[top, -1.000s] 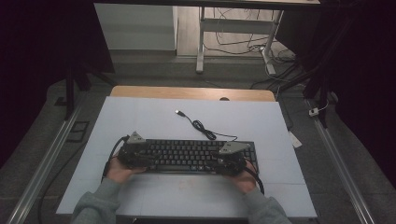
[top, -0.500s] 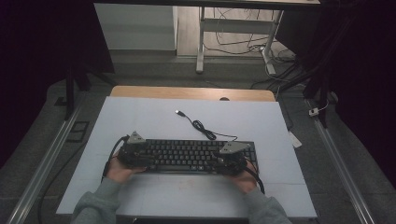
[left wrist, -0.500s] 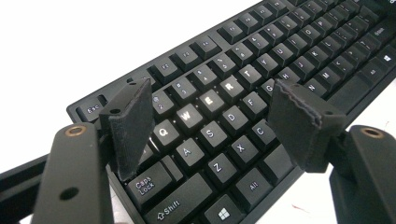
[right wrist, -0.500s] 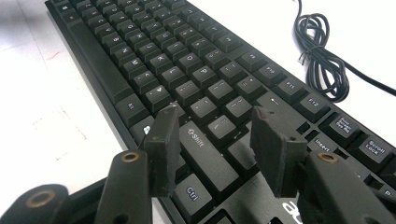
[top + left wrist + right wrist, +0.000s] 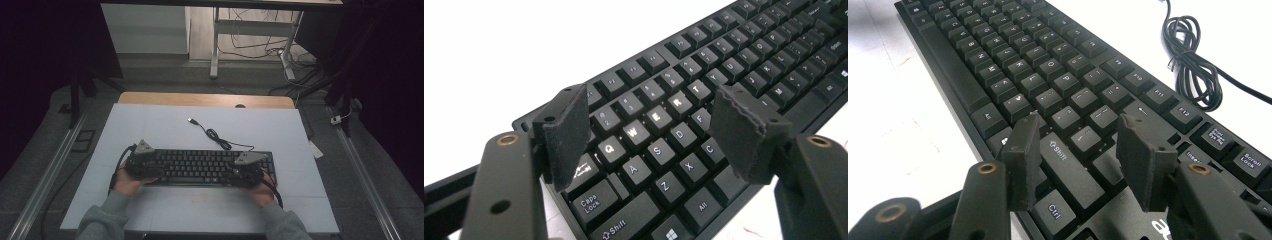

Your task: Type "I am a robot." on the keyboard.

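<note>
I note both tongs apart: left gripper above the keyboard (QWER keys), right gripper above Shift. I should descend level, avoiding the cable.

Very little has moved in the last second: my left tongs sit at the left end of the keyboard and my right tongs at its right end, much as they did a second ago. The keyboard lies in the same spot on the desk, and I can make out no shift in its cable. Any slight drift of my hands is too small for me to tell.
</note>
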`<state>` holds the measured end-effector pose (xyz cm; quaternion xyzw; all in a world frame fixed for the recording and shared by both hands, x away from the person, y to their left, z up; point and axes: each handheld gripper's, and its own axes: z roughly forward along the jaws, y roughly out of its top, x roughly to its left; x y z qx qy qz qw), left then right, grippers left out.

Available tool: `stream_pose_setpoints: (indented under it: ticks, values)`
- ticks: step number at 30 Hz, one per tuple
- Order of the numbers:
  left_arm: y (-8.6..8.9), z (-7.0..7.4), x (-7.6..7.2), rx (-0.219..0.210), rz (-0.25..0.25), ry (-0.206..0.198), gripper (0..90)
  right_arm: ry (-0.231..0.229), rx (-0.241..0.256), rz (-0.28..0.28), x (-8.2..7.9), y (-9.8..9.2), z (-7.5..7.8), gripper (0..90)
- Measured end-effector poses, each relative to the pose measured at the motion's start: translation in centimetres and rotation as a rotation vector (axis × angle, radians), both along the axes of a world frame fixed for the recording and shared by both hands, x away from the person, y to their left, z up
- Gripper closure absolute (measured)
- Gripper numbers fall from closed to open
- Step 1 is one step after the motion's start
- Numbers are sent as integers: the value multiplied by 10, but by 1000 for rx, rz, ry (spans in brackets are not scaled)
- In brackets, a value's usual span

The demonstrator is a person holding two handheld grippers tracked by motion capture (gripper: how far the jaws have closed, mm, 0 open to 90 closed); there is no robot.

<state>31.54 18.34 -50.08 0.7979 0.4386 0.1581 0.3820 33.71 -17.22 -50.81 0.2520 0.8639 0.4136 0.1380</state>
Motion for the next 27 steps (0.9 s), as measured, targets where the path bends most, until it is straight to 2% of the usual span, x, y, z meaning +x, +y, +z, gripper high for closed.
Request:
stream_pose_setpoints:
  ticks: [5,9,21,27]
  values:
    - [-4,0,3,-15,-10,-6,382,-4,-1,0,-1,0,1,523]
    - [-8,-1,5,-19,-28,-6,470,2,0,1,0,1,0,521]
    - [-28,-4,15,13,-88,-10,874,1,-5,3,-1,3,-2,518]
    - [-39,-10,21,33,-116,13,890,3,-10,5,-1,3,-2,516]
